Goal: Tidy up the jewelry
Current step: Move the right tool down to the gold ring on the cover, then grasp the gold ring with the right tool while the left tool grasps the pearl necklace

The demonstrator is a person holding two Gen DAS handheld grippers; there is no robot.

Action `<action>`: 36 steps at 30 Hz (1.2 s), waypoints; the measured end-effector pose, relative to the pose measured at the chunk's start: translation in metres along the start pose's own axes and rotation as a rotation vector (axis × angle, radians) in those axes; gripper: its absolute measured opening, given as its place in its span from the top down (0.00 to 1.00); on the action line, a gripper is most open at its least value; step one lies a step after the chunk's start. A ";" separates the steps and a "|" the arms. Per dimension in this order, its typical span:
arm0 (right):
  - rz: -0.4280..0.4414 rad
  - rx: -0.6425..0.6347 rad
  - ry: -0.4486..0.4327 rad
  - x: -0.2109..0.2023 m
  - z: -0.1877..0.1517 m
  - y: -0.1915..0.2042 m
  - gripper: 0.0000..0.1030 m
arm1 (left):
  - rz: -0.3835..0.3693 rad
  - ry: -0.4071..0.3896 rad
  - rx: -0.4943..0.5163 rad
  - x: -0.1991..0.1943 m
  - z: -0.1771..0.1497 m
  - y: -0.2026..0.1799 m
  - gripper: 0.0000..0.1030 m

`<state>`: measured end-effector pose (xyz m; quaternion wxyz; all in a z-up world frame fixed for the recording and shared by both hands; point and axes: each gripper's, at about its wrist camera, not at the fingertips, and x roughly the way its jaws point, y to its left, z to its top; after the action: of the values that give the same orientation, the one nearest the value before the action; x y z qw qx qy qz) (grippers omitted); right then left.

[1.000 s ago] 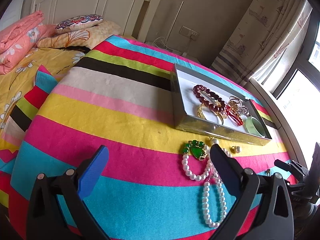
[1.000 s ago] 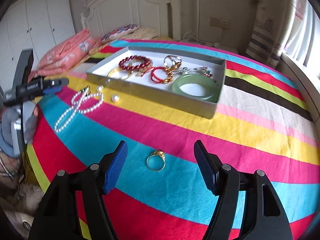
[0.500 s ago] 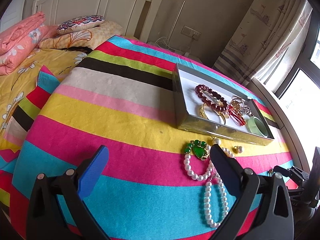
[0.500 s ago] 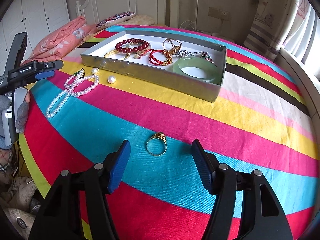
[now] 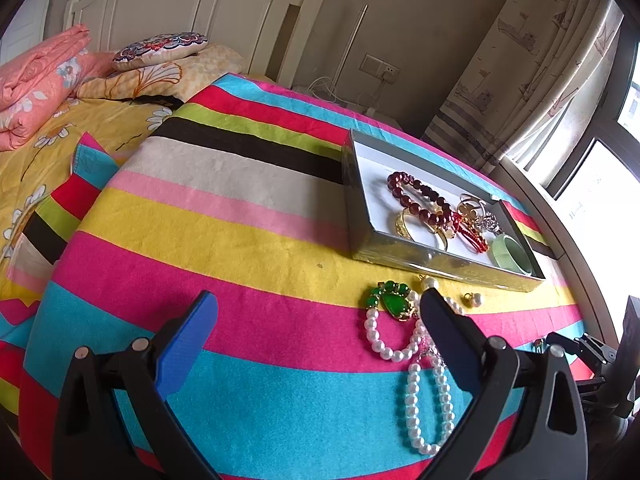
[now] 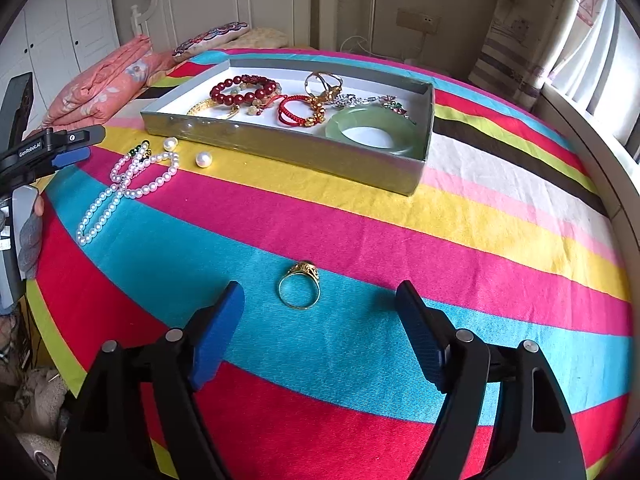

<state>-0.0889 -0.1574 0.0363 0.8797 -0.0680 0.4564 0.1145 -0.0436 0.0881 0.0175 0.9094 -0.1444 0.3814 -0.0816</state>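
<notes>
Jewelry is split between tray and cloth. Grey tray [image 6: 404, 176] sits on the striped cloth [image 6: 440, 236] and holds a dark red bead bracelet [image 6: 244, 90], a red cord bracelet [image 6: 298, 110], a gold bangle [image 5: 416, 228], a jade bangle [image 6: 374, 134], and some gold and silver pieces tangled at the back.

Loose on the cloth: pearl necklace [image 5: 424, 400] with green pendant [image 5: 394, 302] just in front of the tray, two single pearls [image 6: 203, 159] near it, and a gold ring [image 6: 299, 288] on the blue stripe, well apart from the rest.

Right gripper [image 6: 320, 320] hovers over the ring; jaws wide and opening. Ring lies just ahead of the tips, slightly left of centre, untouched.

Left gripper [image 5: 320, 320]: jaws apart, nothing held. Its right finger [image 5: 448, 332] overlaps the pearl strand in view; can't tell if it touches.
</notes>
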 end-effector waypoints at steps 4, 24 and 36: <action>0.020 -0.015 -0.013 -0.002 -0.001 0.003 0.41 | 0.000 0.003 -0.001 0.001 0.000 0.000 0.03; 0.011 -0.020 -0.051 -0.006 -0.004 0.005 0.79 | -0.077 0.110 0.139 0.008 -0.019 -0.051 0.03; 0.017 -0.014 -0.053 -0.006 -0.004 0.004 0.79 | 0.090 0.201 0.419 0.040 -0.044 -0.111 0.10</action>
<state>-0.0965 -0.1550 0.0392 0.8900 -0.0672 0.4328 0.1269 -0.0517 -0.0358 -0.0022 0.8798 0.0737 0.4506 -0.1326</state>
